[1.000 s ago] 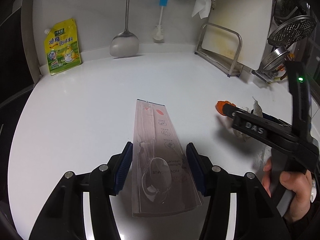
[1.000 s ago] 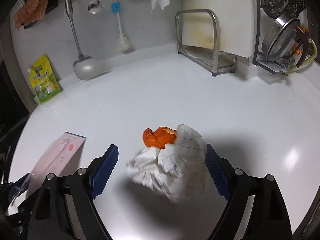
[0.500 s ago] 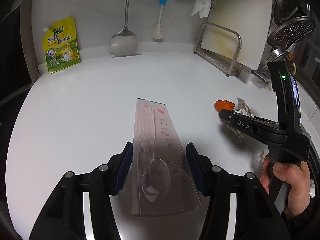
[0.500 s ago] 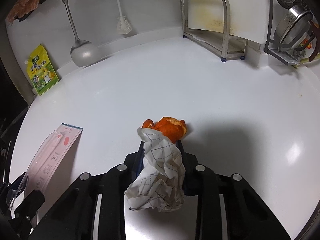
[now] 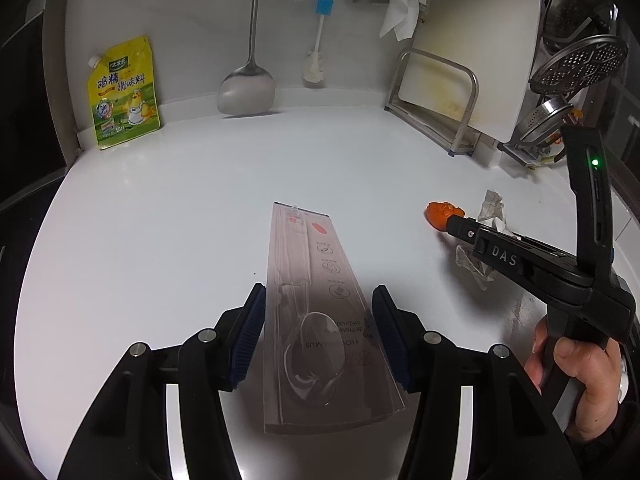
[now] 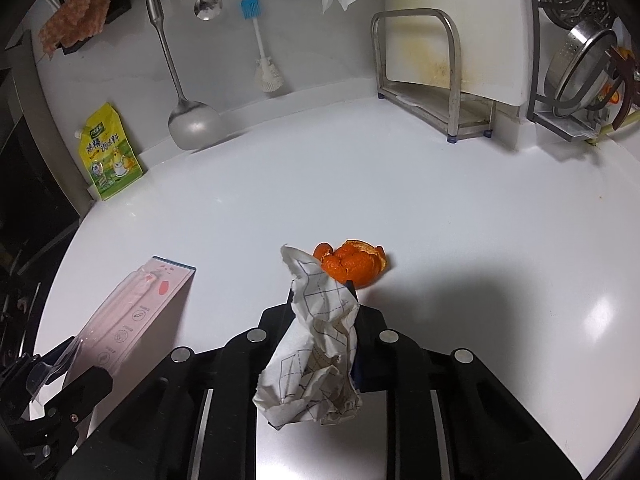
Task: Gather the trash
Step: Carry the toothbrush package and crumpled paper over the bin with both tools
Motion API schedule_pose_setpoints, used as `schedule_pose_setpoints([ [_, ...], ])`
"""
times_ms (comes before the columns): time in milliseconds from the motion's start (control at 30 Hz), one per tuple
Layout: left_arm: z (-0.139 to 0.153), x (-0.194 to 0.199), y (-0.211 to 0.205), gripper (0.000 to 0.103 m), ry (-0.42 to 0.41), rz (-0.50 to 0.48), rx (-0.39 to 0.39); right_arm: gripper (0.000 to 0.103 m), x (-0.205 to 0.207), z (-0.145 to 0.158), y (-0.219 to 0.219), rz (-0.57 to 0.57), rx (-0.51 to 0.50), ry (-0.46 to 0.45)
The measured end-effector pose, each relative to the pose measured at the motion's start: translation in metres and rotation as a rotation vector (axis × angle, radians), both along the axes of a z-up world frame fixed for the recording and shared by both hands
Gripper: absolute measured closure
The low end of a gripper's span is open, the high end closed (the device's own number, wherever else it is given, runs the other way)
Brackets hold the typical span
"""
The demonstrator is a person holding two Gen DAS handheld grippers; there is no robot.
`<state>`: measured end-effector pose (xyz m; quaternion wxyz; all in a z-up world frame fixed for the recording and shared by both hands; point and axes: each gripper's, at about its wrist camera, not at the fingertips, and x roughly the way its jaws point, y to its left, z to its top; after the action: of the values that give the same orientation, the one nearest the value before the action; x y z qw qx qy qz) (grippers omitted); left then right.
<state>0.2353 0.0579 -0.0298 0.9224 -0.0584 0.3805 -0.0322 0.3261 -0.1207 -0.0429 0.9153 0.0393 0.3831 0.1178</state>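
Observation:
A long clear plastic toothbrush package [image 5: 308, 280] sits lengthwise in my left gripper [image 5: 318, 332], whose blue pads press on its two long edges. The same package [image 6: 136, 308] shows at the lower left of the right wrist view. My right gripper [image 6: 322, 312] is shut on a crumpled sheet of white grid paper [image 6: 316, 352], squeezed tall and narrow between the jaws. An orange peel [image 6: 354, 266] lies on the white counter [image 6: 400, 184] right at the fingertips. In the left wrist view the right gripper [image 5: 460, 226] reaches in from the right, with the paper [image 5: 490, 216] and peel [image 5: 440, 214] at its tip.
A yellow seasoning pouch [image 5: 122, 92] leans on the back wall beside a hanging spatula [image 5: 246, 92] and a brush [image 5: 316, 68]. A steel rack with a cutting board [image 5: 436, 92] and a dish rack with strainers [image 5: 576, 64] stand at the right. A person's hand [image 5: 576, 380] holds the right gripper.
The right gripper's jaws closed from wide open onto the crumpled paper, squeezing it narrow. The orange peel stays on the counter in front. The left gripper and its package have not moved.

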Motion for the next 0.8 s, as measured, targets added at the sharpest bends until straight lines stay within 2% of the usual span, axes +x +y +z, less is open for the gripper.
schedule_pose_setpoints([
  [133, 0.004, -0.007, 0.001, 0.05, -0.007, -0.004, -0.004, 0.083, -0.019, 0.007, -0.001, 0.007, 0.01, -0.022],
  [167, 0.005, -0.01, 0.001, 0.058, -0.009, -0.005, -0.003, 0.083, -0.024, 0.009, -0.002, 0.009, 0.015, -0.026],
  [233, 0.007, -0.016, -0.001, 0.063, -0.008, -0.016, -0.004, 0.083, -0.038, 0.015, -0.003, 0.01, 0.021, -0.04],
  [600, 0.021, -0.071, -0.012, 0.064, -0.054, -0.048, -0.003, 0.083, -0.146, 0.031, -0.011, -0.002, 0.054, -0.091],
  [733, 0.021, -0.077, -0.008, 0.064, -0.039, -0.044, -0.021, 0.083, -0.172, 0.032, -0.015, -0.014, 0.057, -0.103],
  [800, 0.02, -0.075, -0.006, 0.059, -0.027, -0.041, -0.034, 0.083, -0.178, 0.03, -0.018, -0.018, 0.061, -0.102],
])
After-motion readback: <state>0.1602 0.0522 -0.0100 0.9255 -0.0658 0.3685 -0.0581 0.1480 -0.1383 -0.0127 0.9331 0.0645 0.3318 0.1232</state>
